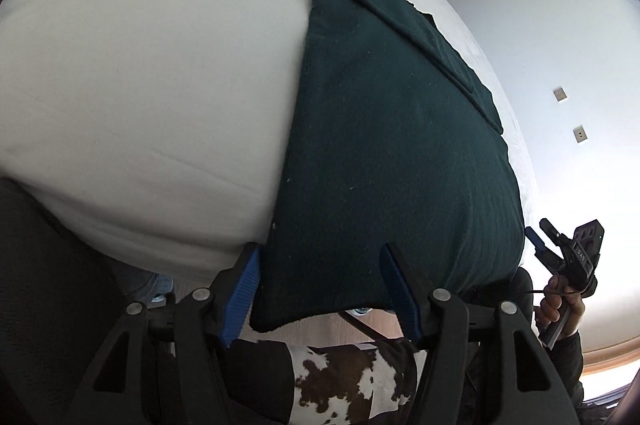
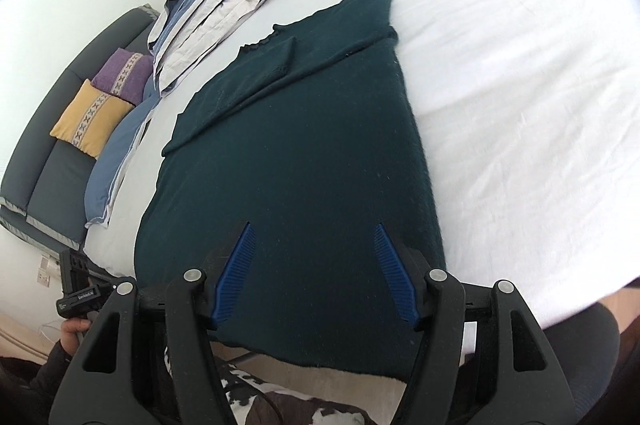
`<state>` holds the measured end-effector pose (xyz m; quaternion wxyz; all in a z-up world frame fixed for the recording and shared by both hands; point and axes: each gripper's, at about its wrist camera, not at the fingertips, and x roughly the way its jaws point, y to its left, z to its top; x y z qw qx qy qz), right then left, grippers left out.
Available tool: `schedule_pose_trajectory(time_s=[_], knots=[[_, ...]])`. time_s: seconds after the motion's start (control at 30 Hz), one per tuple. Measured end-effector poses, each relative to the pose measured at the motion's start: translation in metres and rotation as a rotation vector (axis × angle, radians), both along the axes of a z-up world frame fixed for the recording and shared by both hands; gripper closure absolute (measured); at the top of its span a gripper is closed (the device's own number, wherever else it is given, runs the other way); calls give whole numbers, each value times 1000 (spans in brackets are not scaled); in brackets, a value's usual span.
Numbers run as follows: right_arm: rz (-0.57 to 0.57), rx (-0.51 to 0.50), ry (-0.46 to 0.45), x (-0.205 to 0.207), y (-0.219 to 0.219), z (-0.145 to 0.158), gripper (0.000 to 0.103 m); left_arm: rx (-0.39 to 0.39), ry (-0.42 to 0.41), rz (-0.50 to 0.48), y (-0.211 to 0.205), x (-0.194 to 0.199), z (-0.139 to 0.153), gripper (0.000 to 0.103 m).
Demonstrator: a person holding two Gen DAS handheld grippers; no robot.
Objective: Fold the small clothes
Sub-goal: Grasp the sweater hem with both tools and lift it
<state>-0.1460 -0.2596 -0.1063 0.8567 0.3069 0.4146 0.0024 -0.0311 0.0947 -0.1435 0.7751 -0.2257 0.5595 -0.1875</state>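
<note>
Hovering with both sets of jaws parted and empty, we keep the left gripper and right gripper over the near hem of the dark green sweater, which lies flat on the white bed, sleeves folded in. We should pinch both hem corners evenly, then carry them toward the collar.

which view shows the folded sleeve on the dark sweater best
The right wrist view: the folded sleeve lies in full, cuff and edges clear, across the dark sweater. The left wrist view shows it foreshortened along the far edge.
</note>
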Motion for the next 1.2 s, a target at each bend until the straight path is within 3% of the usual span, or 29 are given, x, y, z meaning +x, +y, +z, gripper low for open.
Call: schedule_pose_trajectory(time_s=[0.2, 0.37, 0.43, 0.77, 0.87, 1.03, 1.1, 1.13, 1.2], knots=[[-31, 21, 42, -36, -18, -7, 41, -10, -30, -26, 1, -1, -1, 44], [-65, -12, 101, -58, -33, -6, 41, 32, -2, -66, 1, -2, -4, 80], [-68, -16, 140, -58, -39, -10, 41, 36, 21, -93, -2, -1, -8, 85], [7, -147, 308, -40, -29, -29, 41, 53, 33, -125, -5, -5, -11, 86], [51, -197, 375, -28, -19, -35, 41, 88, 24, -131, -10, -6, -8, 94], [143, -259, 450, -18, -11, -42, 43, 107, 8, -142, -14, -6, -5, 95], [172, -255, 454, -16, -10, -44, 51, 113, 3, -149, -14, -7, -4, 95], [184, -244, 458, -14, -9, -46, 62, 116, 1, -152, -15, -7, -4, 95], [186, -247, 458, -13, -11, -45, 68, 119, -2, -158, -15, -7, -3, 95]])
